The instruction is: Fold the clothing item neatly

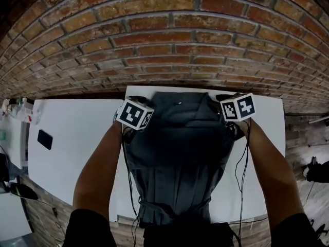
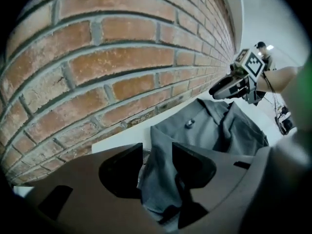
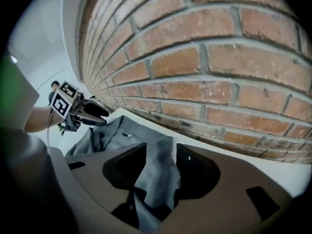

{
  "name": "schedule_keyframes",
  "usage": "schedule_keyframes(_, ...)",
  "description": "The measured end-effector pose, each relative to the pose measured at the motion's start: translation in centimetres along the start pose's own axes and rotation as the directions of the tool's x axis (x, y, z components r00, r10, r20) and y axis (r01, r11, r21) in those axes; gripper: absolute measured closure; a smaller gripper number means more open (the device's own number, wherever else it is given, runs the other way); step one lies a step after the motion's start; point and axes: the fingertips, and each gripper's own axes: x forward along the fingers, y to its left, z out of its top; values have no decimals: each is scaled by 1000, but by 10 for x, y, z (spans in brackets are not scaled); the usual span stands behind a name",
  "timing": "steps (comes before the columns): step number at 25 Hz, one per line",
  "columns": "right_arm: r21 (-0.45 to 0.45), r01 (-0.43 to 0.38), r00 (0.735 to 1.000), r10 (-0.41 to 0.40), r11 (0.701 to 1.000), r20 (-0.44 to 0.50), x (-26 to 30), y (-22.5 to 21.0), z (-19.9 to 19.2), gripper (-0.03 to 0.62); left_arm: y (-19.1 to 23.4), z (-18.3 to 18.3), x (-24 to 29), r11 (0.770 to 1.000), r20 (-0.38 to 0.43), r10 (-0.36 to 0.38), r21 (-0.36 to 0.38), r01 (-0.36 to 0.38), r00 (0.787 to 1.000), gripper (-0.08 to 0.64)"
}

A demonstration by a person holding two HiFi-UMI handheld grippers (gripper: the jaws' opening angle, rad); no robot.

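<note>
We see the grey garment lying lengthwise on the smooth white table. It is a matte woven cloth with long pressed creases. Its far end reaches almost to the rough brick wall, and its near end droops over the table edge, where our own body cuts it off. The left gripper and the right gripper sit at the two far corners, each with dark rounded jaws standing apart and a soft fold of cloth loose between them. A small fastener on the fabric is too small to identify.
</note>
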Motion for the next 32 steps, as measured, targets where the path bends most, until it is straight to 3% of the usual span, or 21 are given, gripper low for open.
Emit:
schedule_keyframes(4,116,27,994,-15,993,-104,28,-21,-1,420,16,10,22,994,-31,-39,-103,36,999,393)
schedule_keyframes(10,137,10,968,25,990,-249,42,-22,-7,427,18,12,47,983,-120,-88,-172,67,989,394)
schedule_keyframes(12,102,43,962,-13,994,-274,42,-25,-8,464,20,10,51,979,-150,-84,-195,54,985,403)
schedule_keyframes(15,-24,93,953,-96,995,-288,45,-22,-9,548,19,10,51,981,-191,-62,-191,25,980,416)
schedule_keyframes(18,-123,126,951,-155,984,-266,47,-13,-7,575,12,12,49,994,-200,10,-109,-32,980,533)
schedule_keyframes(21,-155,112,976,-138,982,-168,40,-2,6,576,12,20,39,996,-133,41,-79,-51,990,545)
schedule_keyframes(24,-142,38,998,-44,989,-41,18,15,24,576,9,33,16,994,-16,-7,-113,6,1000,545)
schedule_keyframes(26,-184,-19,999,23,983,22,1,32,32,577,3,41,-6,995,70,-27,-95,34,997,545)
schedule_keyframes(29,-354,-63,992,97,933,80,-27,58,36,576,-15,52,-44,999,206,-44,0,45,978,545)
schedule_keyframes(32,-512,-78,976,170,855,136,-62,86,37,576,-41,52,-81,983,307,-47,182,-10,951,545)
